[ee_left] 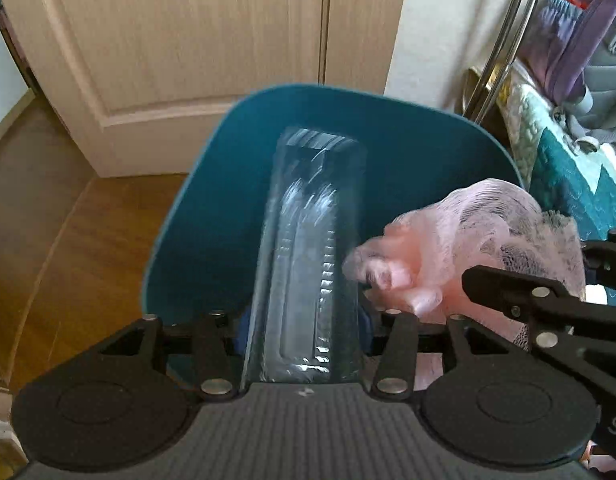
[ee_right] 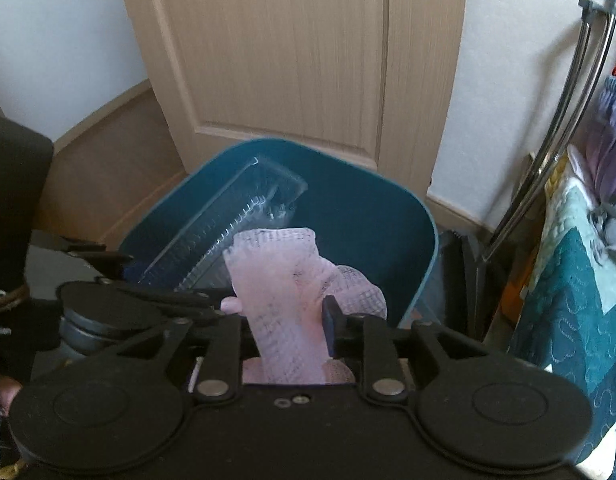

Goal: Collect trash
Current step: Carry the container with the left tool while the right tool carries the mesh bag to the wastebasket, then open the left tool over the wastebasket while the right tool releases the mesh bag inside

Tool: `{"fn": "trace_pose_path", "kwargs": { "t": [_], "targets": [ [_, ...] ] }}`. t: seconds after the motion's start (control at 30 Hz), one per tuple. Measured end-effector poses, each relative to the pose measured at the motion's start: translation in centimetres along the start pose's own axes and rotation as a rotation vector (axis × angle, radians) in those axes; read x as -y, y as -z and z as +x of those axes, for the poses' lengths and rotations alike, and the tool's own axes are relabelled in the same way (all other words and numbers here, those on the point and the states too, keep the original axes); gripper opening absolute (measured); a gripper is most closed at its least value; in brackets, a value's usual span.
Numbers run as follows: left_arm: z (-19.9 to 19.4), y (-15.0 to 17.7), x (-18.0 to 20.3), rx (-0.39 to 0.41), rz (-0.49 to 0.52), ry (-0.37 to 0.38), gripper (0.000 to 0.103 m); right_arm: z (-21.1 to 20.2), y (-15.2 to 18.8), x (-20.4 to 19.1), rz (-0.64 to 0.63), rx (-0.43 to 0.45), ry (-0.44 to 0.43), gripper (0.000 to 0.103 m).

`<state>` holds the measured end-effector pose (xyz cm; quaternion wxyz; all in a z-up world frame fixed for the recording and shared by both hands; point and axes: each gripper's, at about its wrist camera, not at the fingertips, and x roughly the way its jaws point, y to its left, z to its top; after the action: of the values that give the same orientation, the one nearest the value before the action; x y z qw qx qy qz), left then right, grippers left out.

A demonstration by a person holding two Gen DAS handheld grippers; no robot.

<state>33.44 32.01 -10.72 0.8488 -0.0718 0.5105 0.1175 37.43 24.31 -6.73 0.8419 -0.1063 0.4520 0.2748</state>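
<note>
Your right gripper (ee_right: 286, 326) clamps pink foam netting (ee_right: 282, 280) over the teal bin (ee_right: 388, 216); clear plastic tray (ee_right: 228, 224) at 11 o'clock.

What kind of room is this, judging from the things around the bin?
Probably a bedroom in a home: a teal patchwork quilt lies at the right, a pale wooden panel door stands behind the teal plastic bin, and the floor is wood-look.
</note>
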Motion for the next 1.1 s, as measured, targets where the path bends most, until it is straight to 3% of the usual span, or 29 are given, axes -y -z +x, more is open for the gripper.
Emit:
{"fn": "trace_pose_path", "kwargs": {
  "t": [0.13,0.3,0.5,0.77,0.93,1.1],
  "targets": [
    [0.2,-0.1,-0.2,-0.011,-0.016,0.001,0.058,-0.1,0.0,0.1,0.019,-0.025,0.005,0.026],
    [-0.5,0.0,-0.7,-0.006,-0.035,0.004,0.065,-1.1,0.2,0.0,0.029,-0.033,0.004,0.039],
    [-2.9,0.0,-1.0,0.015,-0.041,0.0,0.067,-2.3,0.3,0.3,0.034,-0.009,0.004,0.05],
    [-7.6,-0.2,-0.5,0.066,-0.053,-0.013,0.079,-6.2,0.2,0.8,0.049,0.045,0.015,0.055],
    [-9.5,-0.3,-0.4,0.085,-0.068,-0.036,0.079,-8.5,0.0,1.3,0.07,0.076,0.026,0.056],
    [-10.8,-0.2,-0.4,0.109,-0.07,-0.034,0.079,-8.2,-1.2,1.1,0.068,0.081,0.016,0.056]
  ]
}}
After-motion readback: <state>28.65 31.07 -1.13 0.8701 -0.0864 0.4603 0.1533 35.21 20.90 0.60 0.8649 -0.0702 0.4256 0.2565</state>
